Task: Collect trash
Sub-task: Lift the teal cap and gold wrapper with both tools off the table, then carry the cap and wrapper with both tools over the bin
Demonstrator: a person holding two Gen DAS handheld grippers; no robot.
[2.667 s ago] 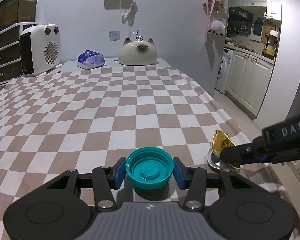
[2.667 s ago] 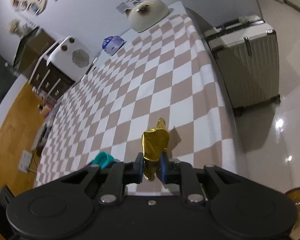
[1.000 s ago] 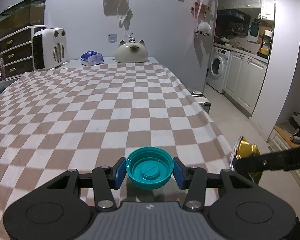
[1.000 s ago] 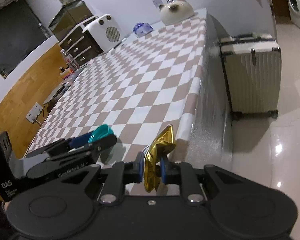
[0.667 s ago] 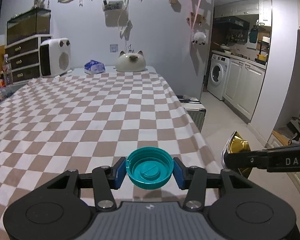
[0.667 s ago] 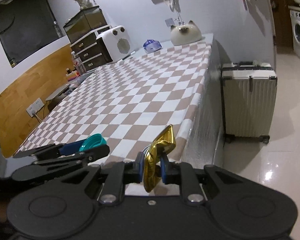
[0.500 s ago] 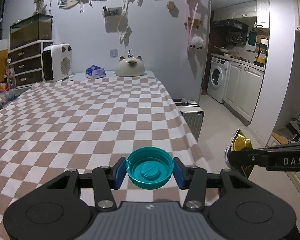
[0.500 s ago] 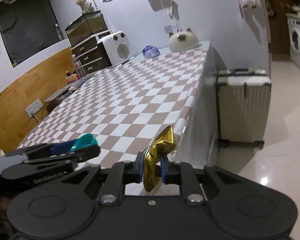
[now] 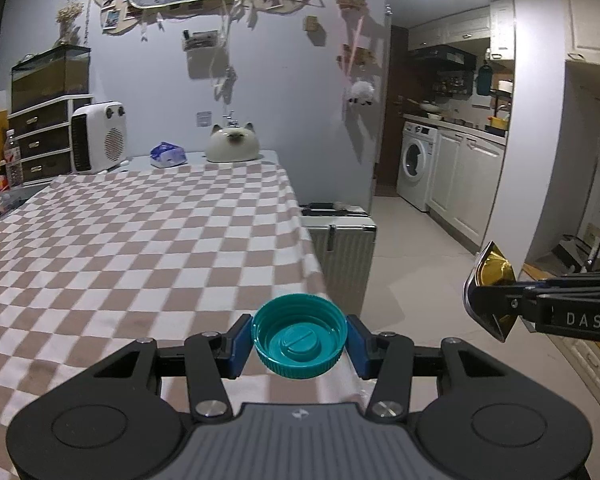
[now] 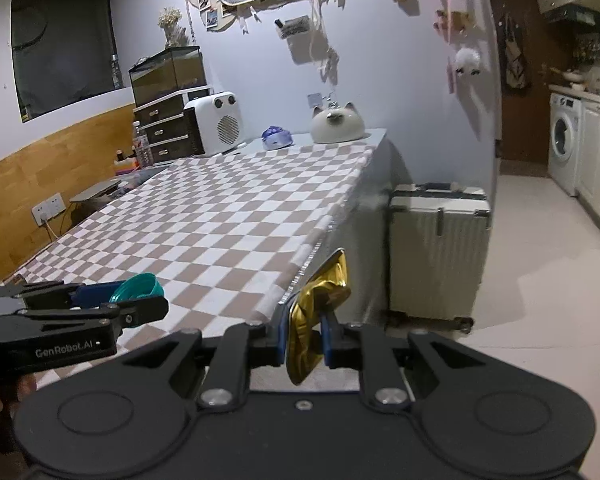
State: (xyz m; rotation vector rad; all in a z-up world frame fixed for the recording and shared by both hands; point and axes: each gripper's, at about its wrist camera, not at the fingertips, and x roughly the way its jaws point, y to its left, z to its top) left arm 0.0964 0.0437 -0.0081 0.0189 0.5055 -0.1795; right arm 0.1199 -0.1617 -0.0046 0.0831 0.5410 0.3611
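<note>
Left tongs [image 9: 300, 342] clamp a teal bottle cap [image 9: 299, 342] between their blue pads, hollow side up, held above the near right corner of the table [image 9: 140, 240] with its brown-and-white checked cloth. Right tongs [image 10: 305, 340], narrow, pinch a crumpled gold foil wrapper [image 10: 318, 312] just past the table's right edge, over the floor. A pale suitcase [image 10: 440, 256] stands against the table's right side. At the far end sit a cat-shaped ornament [image 9: 232, 146], a tissue pack [image 9: 167, 155] and a white fan heater [image 9: 98, 142].
</note>
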